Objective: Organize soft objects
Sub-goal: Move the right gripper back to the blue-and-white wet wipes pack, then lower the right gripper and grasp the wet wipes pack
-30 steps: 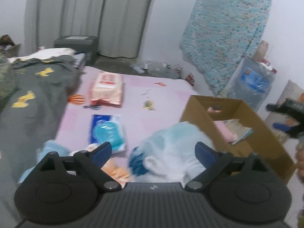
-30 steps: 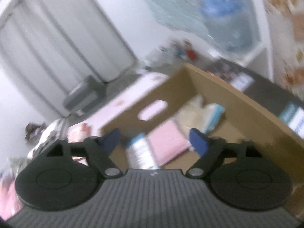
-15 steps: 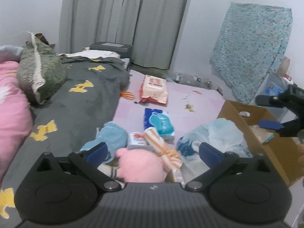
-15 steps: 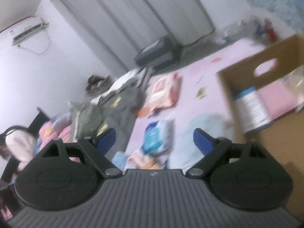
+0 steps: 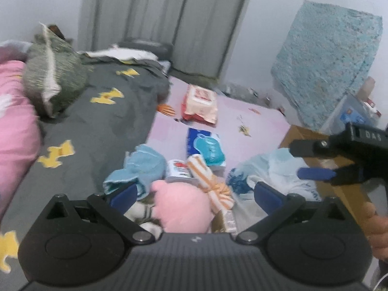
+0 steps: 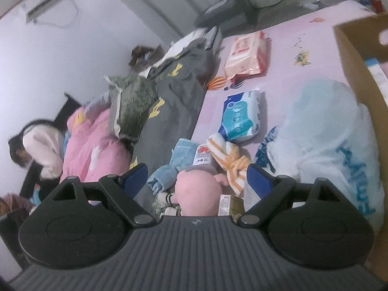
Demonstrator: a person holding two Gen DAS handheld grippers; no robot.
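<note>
Both of our grippers hang over the pile on the bed: left gripper (image 5: 195, 192) jaws have just been opening, nothing between them; right gripper (image 6: 197, 178) jaws apart, empty. Pink plush (image 5: 180, 209) lies nearest, beside striped cloth (image 5: 209, 181); we judge it light, squashy, best pinched across its rounded middle

pink plush (image 5: 180, 208) sat beside an orange-and-white striped cloth (image 5: 209, 181) and a light blue towel (image 5: 143, 167). grey blanket (image 5: 101, 121) w/ yellow shapes; sheet (image 5: 262, 131) was pale pink. tissue pack (image 5: 208, 149) was blue & teal, wipes pack (image 5: 200, 104) peach w/ red. brown cardboard box (image 6: 359, 68); translucent bag (image 6: 322, 140) w/ blue print; pillow (image 5: 49, 77) mottled green.
</note>
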